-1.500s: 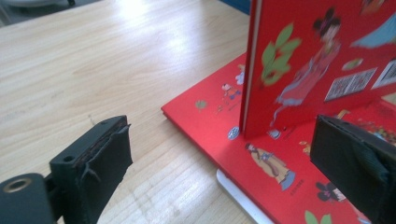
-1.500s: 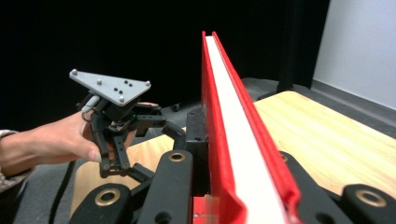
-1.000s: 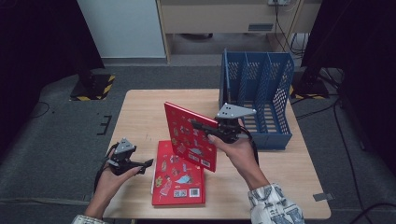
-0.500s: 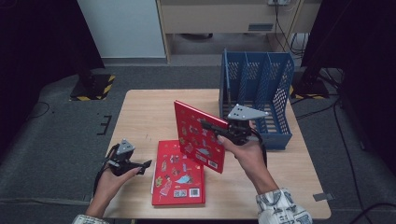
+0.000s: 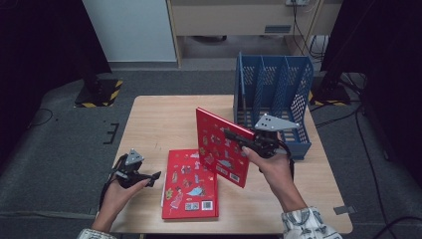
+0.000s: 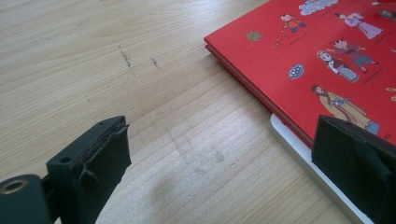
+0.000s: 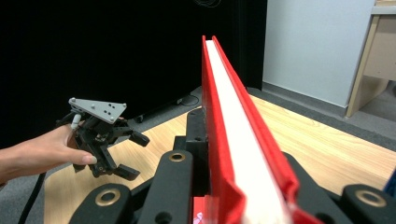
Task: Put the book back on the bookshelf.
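Right gripper point(image 5: 234, 135) is pinching the red picture book point(image 5: 220, 147) upright on its edge, just left of the blue file rack point(image 5: 272, 97), so it's the nearer hand. Left gripper point(image 5: 152, 177) hangs spread near the flat book point(image 5: 190, 185), probably idle.

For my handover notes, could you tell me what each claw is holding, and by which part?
The right claw grips the upright red book at its top edge; the left claw is open and holds nothing.
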